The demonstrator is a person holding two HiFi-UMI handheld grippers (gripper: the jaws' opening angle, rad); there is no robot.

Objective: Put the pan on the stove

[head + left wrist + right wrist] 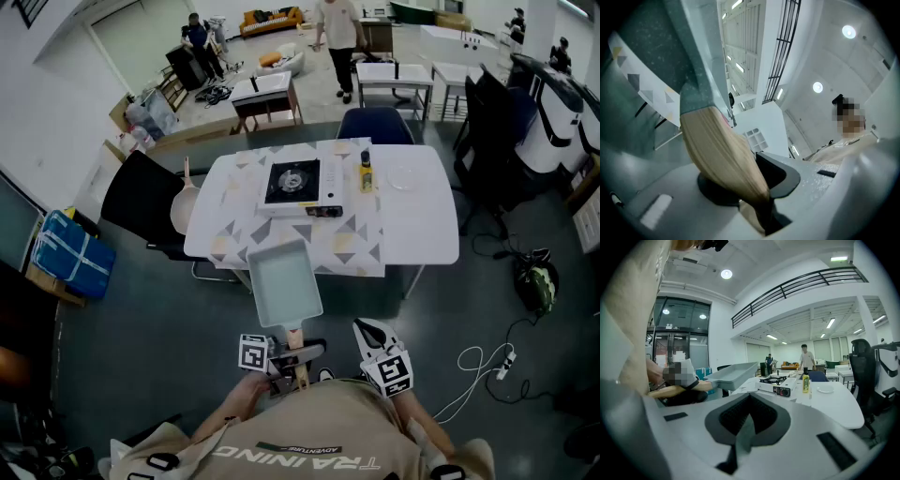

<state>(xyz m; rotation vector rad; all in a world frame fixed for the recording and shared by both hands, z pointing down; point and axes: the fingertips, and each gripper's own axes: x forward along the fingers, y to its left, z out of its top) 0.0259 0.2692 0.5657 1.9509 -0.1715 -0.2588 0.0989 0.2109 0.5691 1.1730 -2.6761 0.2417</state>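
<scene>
Head view: left gripper [292, 356] clamps rectangular pan [284, 281] by its wooden handle [723, 154]; rigid, probably front-heavy, so grip firmly; right gripper [371, 334] closed, empty.

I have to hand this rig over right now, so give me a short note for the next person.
Left gripper: shut on the wooden handle of the pan.
Right gripper: shut, empty, beside it.
Pan: in the air at the near edge of the table, short of the stove, whose burner is bare.
Done: pan lifted.
Left: carry it forward, set it on the burner, release.
</scene>
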